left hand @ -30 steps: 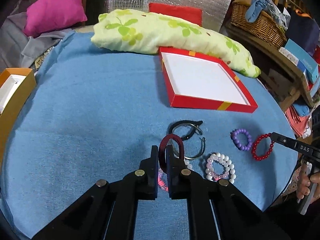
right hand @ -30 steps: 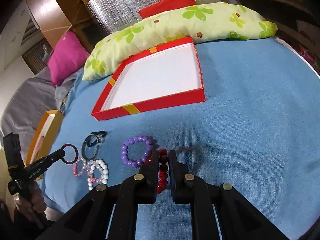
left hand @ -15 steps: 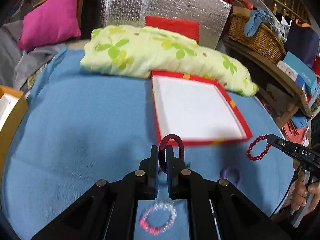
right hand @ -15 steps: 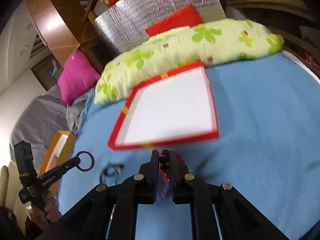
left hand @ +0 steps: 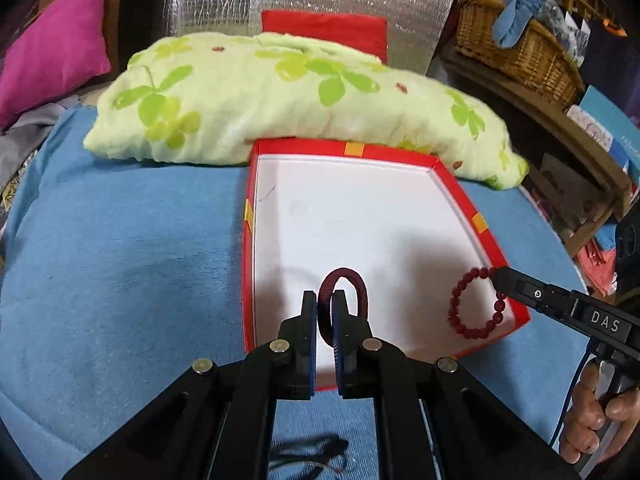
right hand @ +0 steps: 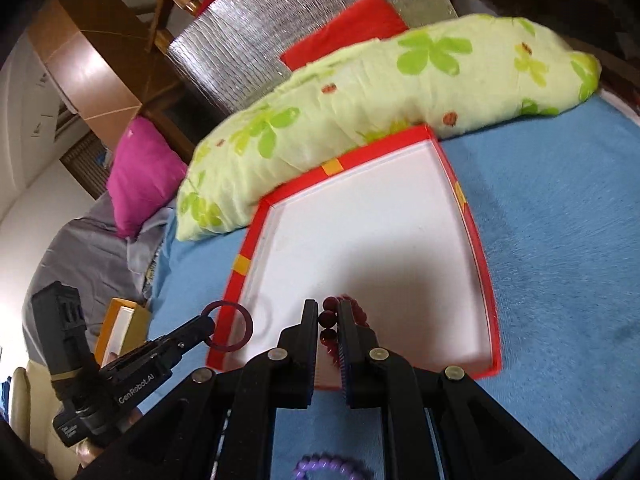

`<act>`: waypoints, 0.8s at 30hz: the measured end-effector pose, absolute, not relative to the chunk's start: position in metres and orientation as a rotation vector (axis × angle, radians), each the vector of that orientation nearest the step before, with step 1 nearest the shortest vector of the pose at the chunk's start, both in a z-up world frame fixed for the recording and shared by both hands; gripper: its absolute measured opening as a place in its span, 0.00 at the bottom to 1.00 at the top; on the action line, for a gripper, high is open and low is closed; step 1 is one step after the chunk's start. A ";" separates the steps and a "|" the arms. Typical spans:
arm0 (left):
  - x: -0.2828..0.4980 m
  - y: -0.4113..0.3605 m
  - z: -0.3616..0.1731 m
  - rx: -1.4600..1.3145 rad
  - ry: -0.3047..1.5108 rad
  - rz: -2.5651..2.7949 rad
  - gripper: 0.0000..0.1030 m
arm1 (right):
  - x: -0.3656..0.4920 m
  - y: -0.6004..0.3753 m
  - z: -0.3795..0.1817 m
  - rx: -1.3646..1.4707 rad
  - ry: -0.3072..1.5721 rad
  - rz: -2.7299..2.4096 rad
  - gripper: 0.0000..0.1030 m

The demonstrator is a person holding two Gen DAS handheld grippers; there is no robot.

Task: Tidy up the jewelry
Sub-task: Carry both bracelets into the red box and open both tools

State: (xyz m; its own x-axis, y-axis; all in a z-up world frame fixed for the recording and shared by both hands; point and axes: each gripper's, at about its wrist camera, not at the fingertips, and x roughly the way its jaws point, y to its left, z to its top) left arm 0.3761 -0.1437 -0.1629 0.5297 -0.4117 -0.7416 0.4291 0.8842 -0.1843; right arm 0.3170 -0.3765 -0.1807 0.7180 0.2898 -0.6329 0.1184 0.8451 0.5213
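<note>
Shallow red cardboard tray with white floor (left hand: 440, 172): formerly far ahead, now directly beneath both jaws | left gripper (left hand: 324, 300): clamped on dark maroon ring bangle (left hand: 360, 284), carried from blue cloth to above tray | right gripper (right hand: 329, 308): clamped on red beaded bracelet (right hand: 326, 336), likewise above tray

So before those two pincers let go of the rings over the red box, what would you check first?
1. Left gripper shut on the dark red ring: ok.
2. Right gripper shut on the red bead bracelet: ok.
3. Red box open, white floor bare: ok.
4. Both pieces hang over the box floor: ok.
5. Height above the floor: cannot tell.
6. Purple bracelet waits on the blue cloth: ok.
</note>
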 end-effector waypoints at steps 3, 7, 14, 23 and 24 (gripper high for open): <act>0.384 -0.149 -0.170 0.037 0.899 -0.489 0.07 | 0.331 -0.381 -0.191 0.583 0.796 0.074 0.10; 0.393 -0.156 -0.179 0.068 0.925 -0.472 0.07 | 0.343 -0.384 -0.197 0.563 0.804 0.036 0.10; 0.400 -0.156 -0.178 0.088 0.925 -0.430 0.29 | 0.352 -0.392 -0.200 0.536 0.811 -0.040 0.15; 0.388 -0.135 -0.153 0.119 0.843 -0.356 0.53 | 0.339 -0.391 -0.188 0.520 0.799 -0.015 0.19; 0.387 -0.130 -0.151 0.112 0.841 -0.348 0.53 | 0.337 -0.389 -0.186 0.515 0.800 -0.011 0.22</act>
State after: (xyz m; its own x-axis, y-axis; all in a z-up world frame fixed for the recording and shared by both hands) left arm 0.3874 -0.1296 -0.1510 0.6142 -0.2576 -0.7459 0.3453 0.9377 -0.0396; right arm 0.3369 -0.3892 -0.1865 0.7034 0.1815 -0.6872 0.2000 0.8772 0.4364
